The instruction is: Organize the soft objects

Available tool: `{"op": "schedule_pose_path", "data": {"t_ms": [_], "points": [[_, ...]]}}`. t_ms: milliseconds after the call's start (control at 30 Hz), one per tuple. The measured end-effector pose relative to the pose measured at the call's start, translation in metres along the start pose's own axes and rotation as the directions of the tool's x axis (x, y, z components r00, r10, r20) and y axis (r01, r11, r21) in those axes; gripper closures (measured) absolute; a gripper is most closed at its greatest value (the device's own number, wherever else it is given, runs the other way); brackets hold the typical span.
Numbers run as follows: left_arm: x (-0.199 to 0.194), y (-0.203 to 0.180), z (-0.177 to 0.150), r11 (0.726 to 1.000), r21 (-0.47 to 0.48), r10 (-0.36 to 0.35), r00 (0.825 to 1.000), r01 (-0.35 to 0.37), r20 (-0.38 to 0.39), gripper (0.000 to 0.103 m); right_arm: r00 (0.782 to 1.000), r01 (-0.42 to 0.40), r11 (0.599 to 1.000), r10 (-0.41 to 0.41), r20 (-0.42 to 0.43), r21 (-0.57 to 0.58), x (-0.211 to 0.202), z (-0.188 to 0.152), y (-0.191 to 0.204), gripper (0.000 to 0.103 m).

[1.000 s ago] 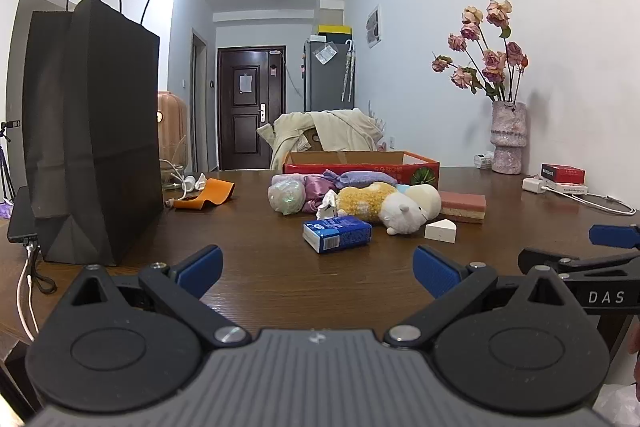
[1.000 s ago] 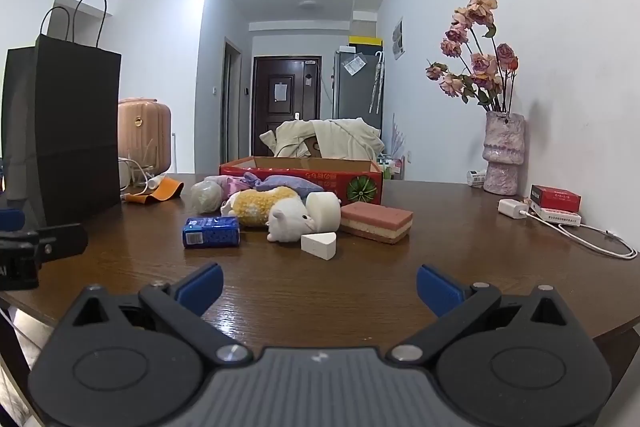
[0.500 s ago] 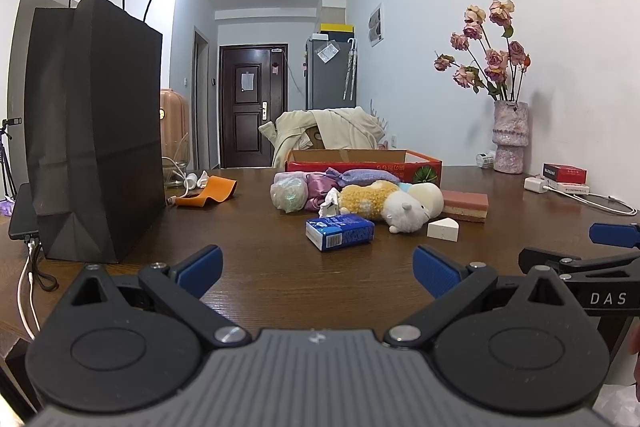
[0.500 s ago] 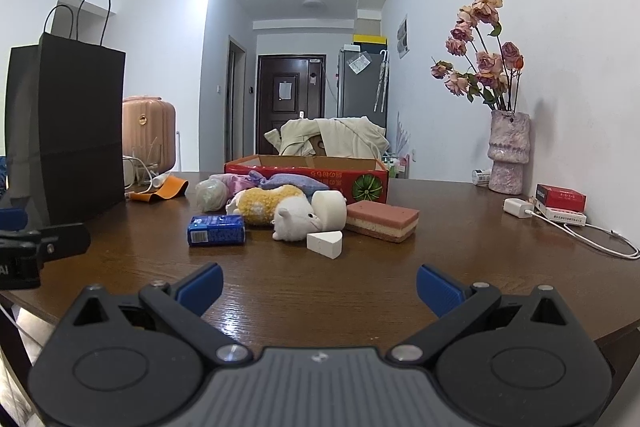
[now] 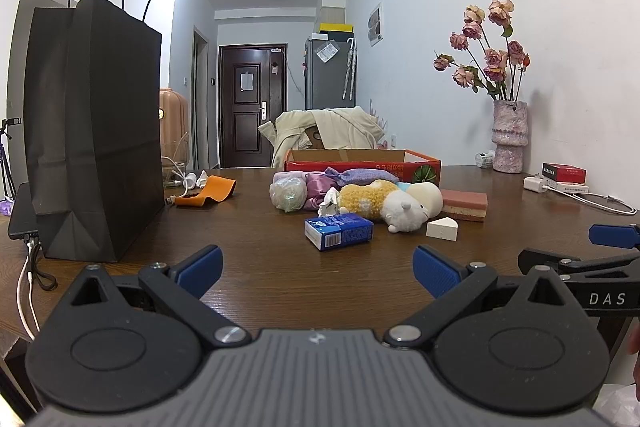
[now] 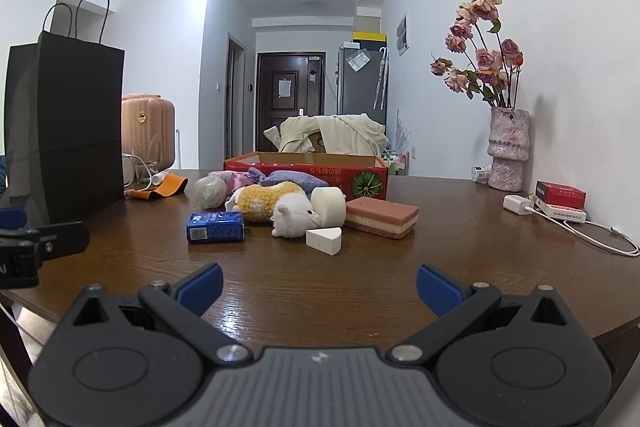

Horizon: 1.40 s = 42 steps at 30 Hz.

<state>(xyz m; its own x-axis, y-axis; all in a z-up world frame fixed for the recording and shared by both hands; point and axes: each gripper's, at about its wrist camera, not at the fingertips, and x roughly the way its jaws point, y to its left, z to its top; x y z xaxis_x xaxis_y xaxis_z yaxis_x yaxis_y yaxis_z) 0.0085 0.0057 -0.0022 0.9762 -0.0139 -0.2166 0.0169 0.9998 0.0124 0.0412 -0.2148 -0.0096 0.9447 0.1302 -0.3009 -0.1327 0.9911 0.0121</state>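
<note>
Wooden table (image 6: pixel 440 239) w/ soft-toy pile (image 6: pixel 280 205); both tools (image 5: pixel 316 267) (image 6: pixel 318 285) open, empty

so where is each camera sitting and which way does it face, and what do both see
Left wrist: rides the left gripper low over the near table edge, facing the black paper bag and toy pile; its own open jaws show, the right gripper pokes in.
Right wrist: rides the right gripper, same heading, further right; open jaws show.
Shared: plush sheep, blue box, red box.

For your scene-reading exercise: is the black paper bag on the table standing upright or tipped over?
Upright. The black paper bag stands on its flat base on the table, sides vertical, both handle loops pointing up.
</note>
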Motion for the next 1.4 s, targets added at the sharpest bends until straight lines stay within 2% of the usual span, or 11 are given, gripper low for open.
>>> {"op": "schedule_pose_path", "data": {"t_ms": [1400], "points": [[0.0043,0.0001,-0.001,1.0,-0.009,0.003,1.0,-0.003,-0.003,0.0,1.0,0.004,1.0,-0.004,0.002,-0.01,0.0017,-0.0011,0.0006,0.0]]}}
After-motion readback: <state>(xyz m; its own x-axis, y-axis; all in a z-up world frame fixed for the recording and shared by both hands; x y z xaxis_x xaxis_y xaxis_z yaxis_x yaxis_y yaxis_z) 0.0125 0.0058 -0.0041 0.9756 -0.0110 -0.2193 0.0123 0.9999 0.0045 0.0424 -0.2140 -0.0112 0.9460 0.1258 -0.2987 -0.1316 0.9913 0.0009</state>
